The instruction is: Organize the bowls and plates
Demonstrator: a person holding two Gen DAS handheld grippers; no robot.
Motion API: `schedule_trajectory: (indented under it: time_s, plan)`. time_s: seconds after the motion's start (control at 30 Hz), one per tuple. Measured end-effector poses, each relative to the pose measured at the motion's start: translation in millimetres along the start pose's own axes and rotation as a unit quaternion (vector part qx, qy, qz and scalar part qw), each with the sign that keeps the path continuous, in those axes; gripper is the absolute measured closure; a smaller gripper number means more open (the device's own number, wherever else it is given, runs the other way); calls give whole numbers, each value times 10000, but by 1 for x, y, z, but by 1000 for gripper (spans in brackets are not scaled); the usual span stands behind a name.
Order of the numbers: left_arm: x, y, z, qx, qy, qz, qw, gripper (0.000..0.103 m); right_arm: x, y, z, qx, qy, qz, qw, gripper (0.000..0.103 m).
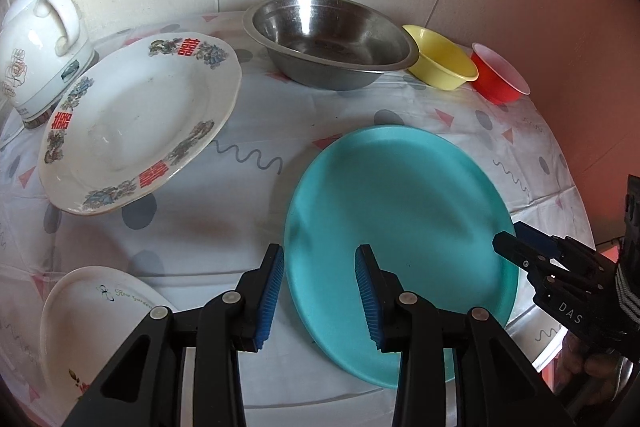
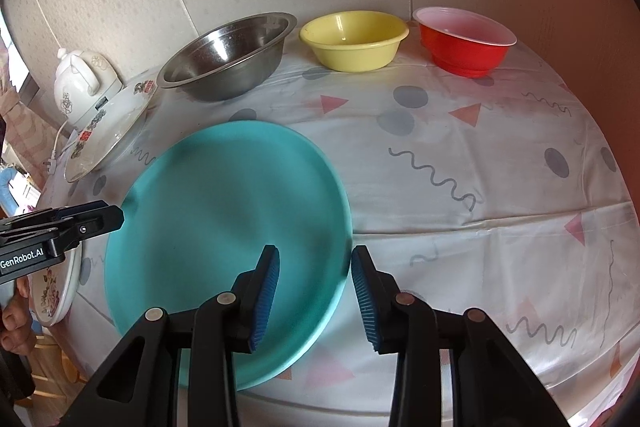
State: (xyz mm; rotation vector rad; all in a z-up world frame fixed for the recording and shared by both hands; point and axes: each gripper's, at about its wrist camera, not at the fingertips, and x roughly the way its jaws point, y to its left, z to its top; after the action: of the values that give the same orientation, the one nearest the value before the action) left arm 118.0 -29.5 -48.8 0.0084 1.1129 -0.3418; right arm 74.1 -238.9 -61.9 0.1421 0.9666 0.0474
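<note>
Two hand-held grippers straddle opposite edges of a teal plate (image 1: 400,227) lying flat on the patterned tabletop (image 2: 480,167). The left hand-held gripper (image 1: 320,291) and the right hand-held gripper (image 2: 314,291) each stand partly parted, pads clear of the rim, grasping nothing. Behind the plate sit a steel bowl (image 1: 328,39), a yellow bowl (image 2: 354,41) and a red bowl (image 2: 464,43); a floral plate (image 1: 140,127) rests to the left beside a white kettle (image 1: 40,47).

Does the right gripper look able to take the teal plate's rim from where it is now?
Probably yes. The right gripper straddles the right rim of the teal plate with a gap at each pad, and nothing lies between. The left gripper straddles the opposite edge.
</note>
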Motion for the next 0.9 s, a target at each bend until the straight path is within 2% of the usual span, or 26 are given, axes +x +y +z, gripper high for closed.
schedule_trajectory:
  time_s: [0.03,0.1,0.23,0.33,0.6,0.73,0.9]
  plan:
    - [4,0,1,14,38,59,10000,70,2,0,-1,-58,43,-58,10000,75]
    - [9,-2,0,109,46,172,9998,71,3,2,-3,-235,-5,-261,9994,82]
    - [13,-3,-2,246,72,319,9992,78,2,-1,-2,-288,-4,-202,9994,84]
    - [14,-4,-4,338,31,371,9987,80,2,-7,0,-168,17,-124,9998,88]
    - [14,-20,-5,285,-4,125,9995,80,-5,-30,8,307,-51,48,9995,88]
    - [15,-28,-8,163,-9,-104,9998,80,-8,-40,12,399,-131,-100,9991,88]
    - [16,-41,-14,234,-116,-2,9997,80,-4,-48,10,484,-72,-194,9986,88]
